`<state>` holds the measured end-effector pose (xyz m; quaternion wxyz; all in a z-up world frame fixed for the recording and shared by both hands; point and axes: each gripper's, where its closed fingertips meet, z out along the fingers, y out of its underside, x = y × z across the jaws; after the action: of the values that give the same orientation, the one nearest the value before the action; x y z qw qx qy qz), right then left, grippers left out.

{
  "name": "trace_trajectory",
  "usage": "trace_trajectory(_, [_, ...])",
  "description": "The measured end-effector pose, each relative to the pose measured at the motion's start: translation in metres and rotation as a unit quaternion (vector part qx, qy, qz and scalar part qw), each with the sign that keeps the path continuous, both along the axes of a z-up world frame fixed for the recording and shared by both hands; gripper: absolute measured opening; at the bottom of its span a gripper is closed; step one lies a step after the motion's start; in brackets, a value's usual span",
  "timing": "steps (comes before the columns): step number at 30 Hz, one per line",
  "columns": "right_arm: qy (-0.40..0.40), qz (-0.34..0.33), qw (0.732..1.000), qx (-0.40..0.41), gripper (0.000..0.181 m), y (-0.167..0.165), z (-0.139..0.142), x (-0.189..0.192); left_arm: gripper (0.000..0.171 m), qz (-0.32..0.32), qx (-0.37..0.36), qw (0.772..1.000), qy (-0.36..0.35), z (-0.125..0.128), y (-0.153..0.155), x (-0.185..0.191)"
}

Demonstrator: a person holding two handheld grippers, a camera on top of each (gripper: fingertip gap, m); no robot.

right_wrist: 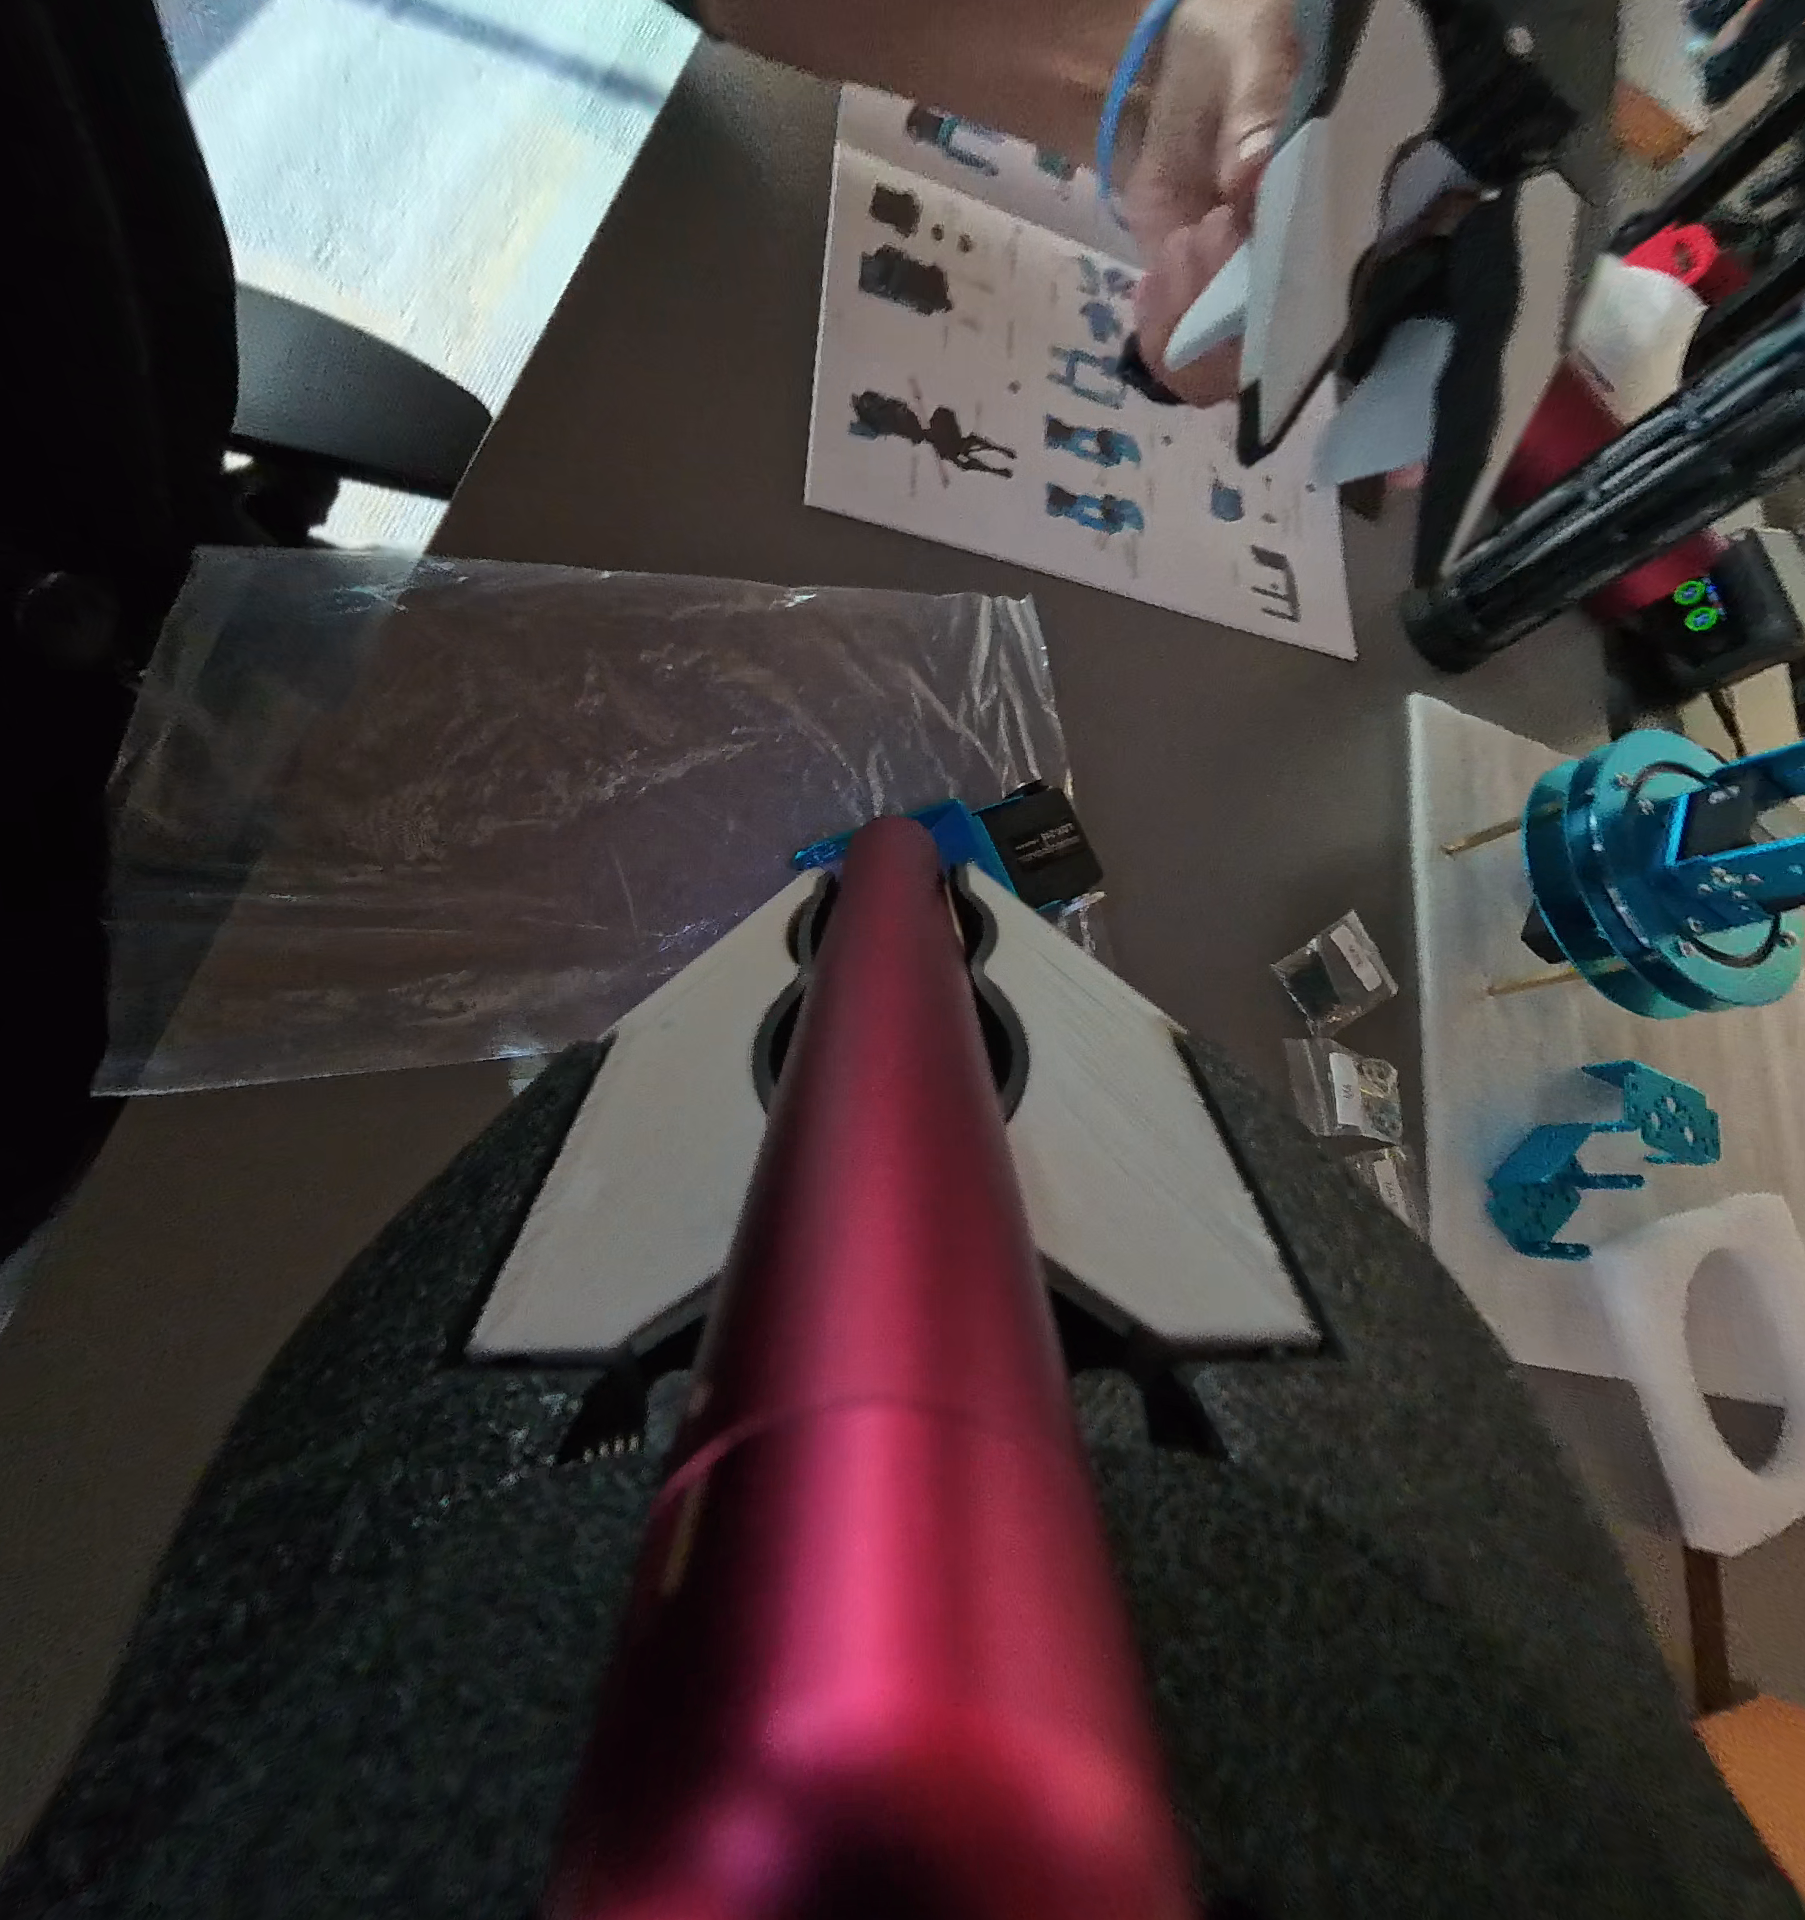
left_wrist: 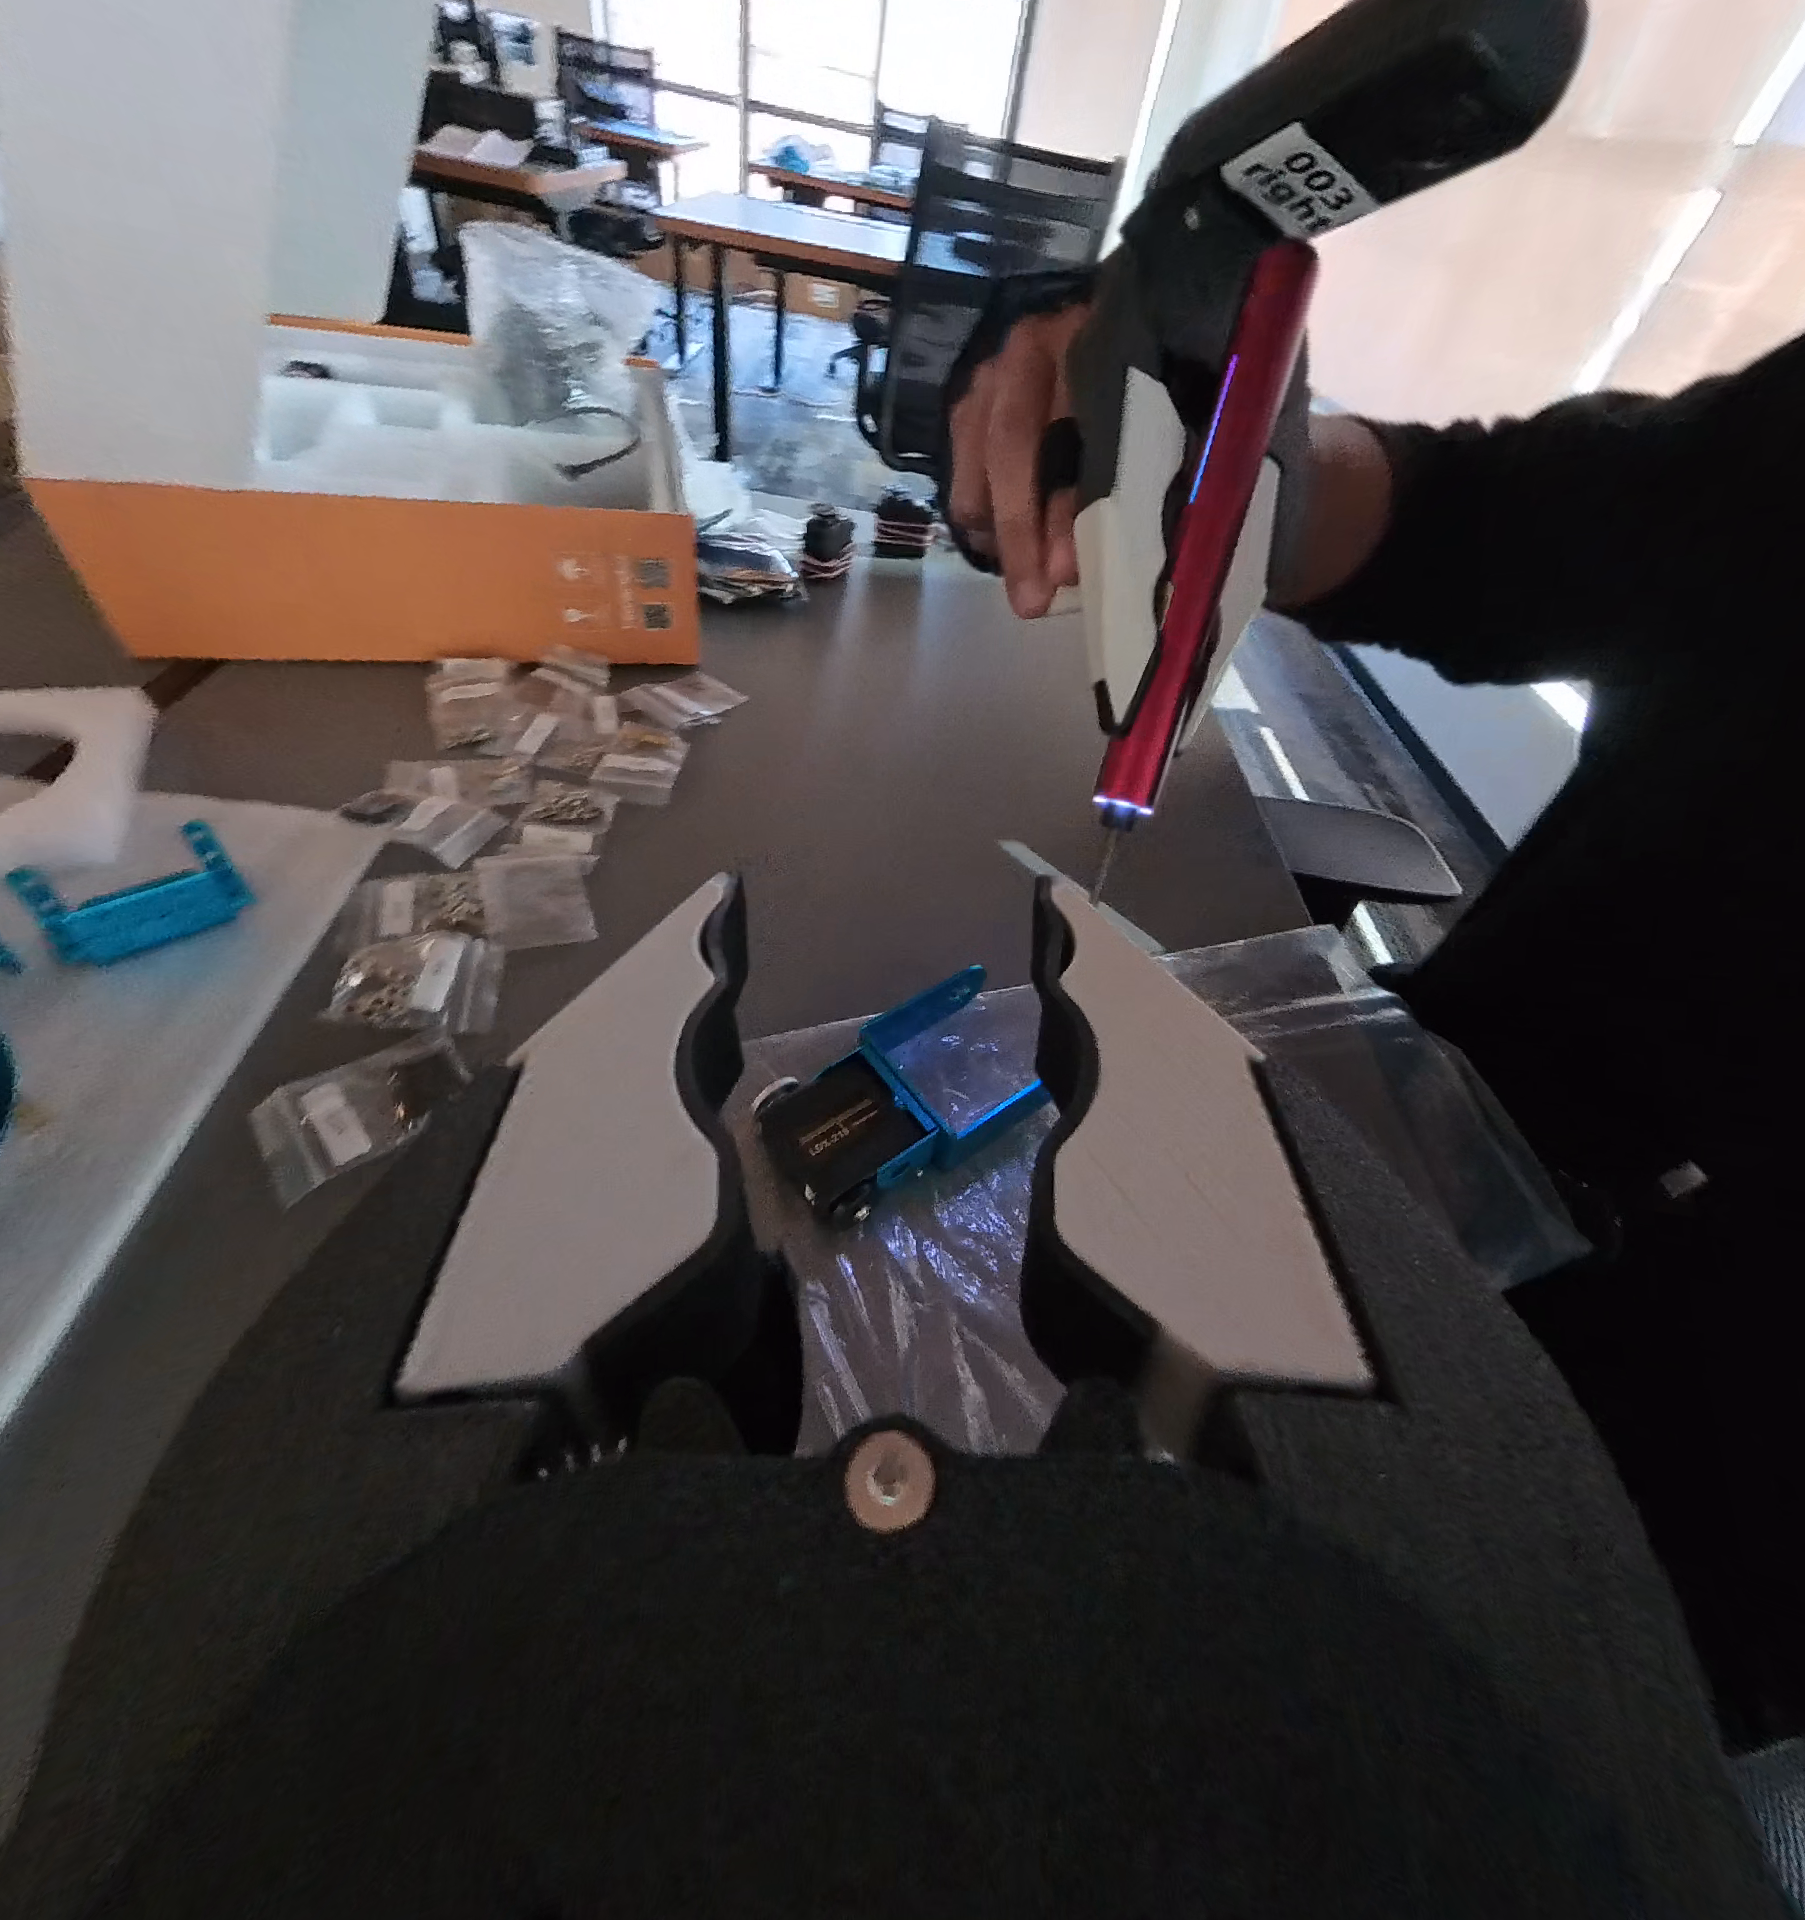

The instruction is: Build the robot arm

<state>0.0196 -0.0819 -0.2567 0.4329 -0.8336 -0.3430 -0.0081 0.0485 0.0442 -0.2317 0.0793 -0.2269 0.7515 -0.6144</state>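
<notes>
Meanwhile the right hand-held gripper (right_wrist: 882,894) clamps a red screwdriver (right_wrist: 877,1351); the left hand-held gripper (left_wrist: 887,914) gapes above a blue-bracketed servo (left_wrist: 872,1107).

White-fingered black tool (left_wrist: 887,904), dark sleeve (left_wrist: 1604,499)

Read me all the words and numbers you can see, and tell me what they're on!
I can't repeat writing, only say where it sits.
White sticker on the right claw's dark handle: printed characters.
Black motor in the blue bracket: gold lettering.
Orange box: small printed marks.
Little bags: labels too small.
Paper sheet: blurred.
Small screen: green marks, blurred.
</notes>
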Motion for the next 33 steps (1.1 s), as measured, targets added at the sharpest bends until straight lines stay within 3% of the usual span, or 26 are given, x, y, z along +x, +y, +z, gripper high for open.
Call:
trace_trajectory(6, [0.036, -0.026, 0.998, 0.052, 0.023, -0.011, -0.008, 0.015, 0.054, 0.058, 0.027, 0.997, 0.044, -0.017, 0.007, -0.008])
trace_trajectory(13, [0.043, -0.077, 0.990, 0.110, 0.023, -0.016, -0.018, 0.037, 0.053, 0.098, 0.061, 0.992, 0.048, -0.033, 0.006, -0.033])
trace_trajectory(21, [0.083, -0.112, 0.979, 0.148, 0.022, -0.020, -0.023, 0.057, 0.052, 0.047, 0.264, 0.963, 0.016, -0.070, 0.003, -0.046])
trace_trajectory(24, [0.105, -0.125, 0.975, 0.152, 0.023, -0.024, -0.024, 0.065, 0.054, -0.018, 0.368, 0.930, 0.000, -0.082, -0.012, -0.041])
trace_trajectory(27, [0.106, -0.135, 0.974, 0.147, 0.023, -0.029, -0.029, 0.072, 0.070, -0.092, 0.492, 0.866, -0.023, -0.101, -0.029, -0.028])
trace_trajectory(33, [0.114, -0.152, 0.974, 0.122, 0.024, -0.036, -0.043, 0.086, 0.082, -0.250, 0.573, 0.780, 0.035, -0.142, -0.052, -0.018])
